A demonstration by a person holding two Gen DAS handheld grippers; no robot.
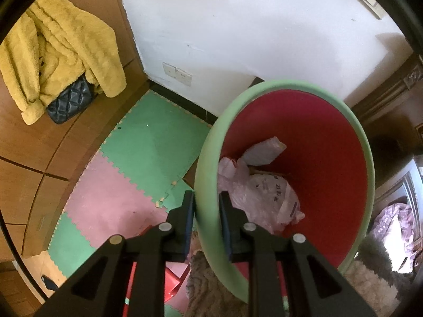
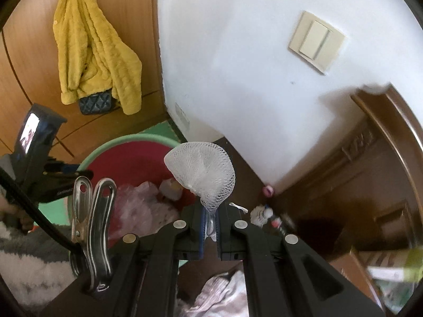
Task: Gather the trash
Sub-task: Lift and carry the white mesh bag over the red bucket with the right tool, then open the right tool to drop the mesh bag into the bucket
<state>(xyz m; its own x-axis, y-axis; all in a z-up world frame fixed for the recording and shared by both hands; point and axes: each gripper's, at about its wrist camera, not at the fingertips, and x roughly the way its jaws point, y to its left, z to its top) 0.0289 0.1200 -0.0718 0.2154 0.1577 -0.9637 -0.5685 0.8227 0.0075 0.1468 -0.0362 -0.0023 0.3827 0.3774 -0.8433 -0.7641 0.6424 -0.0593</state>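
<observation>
A round bin (image 1: 367, 158) with a pale green rim and red inside fills the right of the left wrist view. My left gripper (image 1: 206, 211) is shut on its rim, one finger outside and one inside. Inside lie a crumpled pinkish plastic bag (image 1: 261, 195) and a white packet (image 1: 264, 150). In the right wrist view my right gripper (image 2: 210, 224) is shut on a white foam fruit net (image 2: 203, 171), held up above and right of the same bin (image 2: 111, 145). The left gripper (image 2: 34, 158) shows at the bin's left rim.
A yellow fleece jacket (image 1: 63, 50) and a quilted black bag (image 1: 70, 100) hang on a wooden wardrobe. Green and pink foam mats (image 1: 148, 153) cover the floor. A white wall with a switch (image 2: 316, 42) stands behind. Small litter (image 2: 264, 212) lies by a dark wooden door frame.
</observation>
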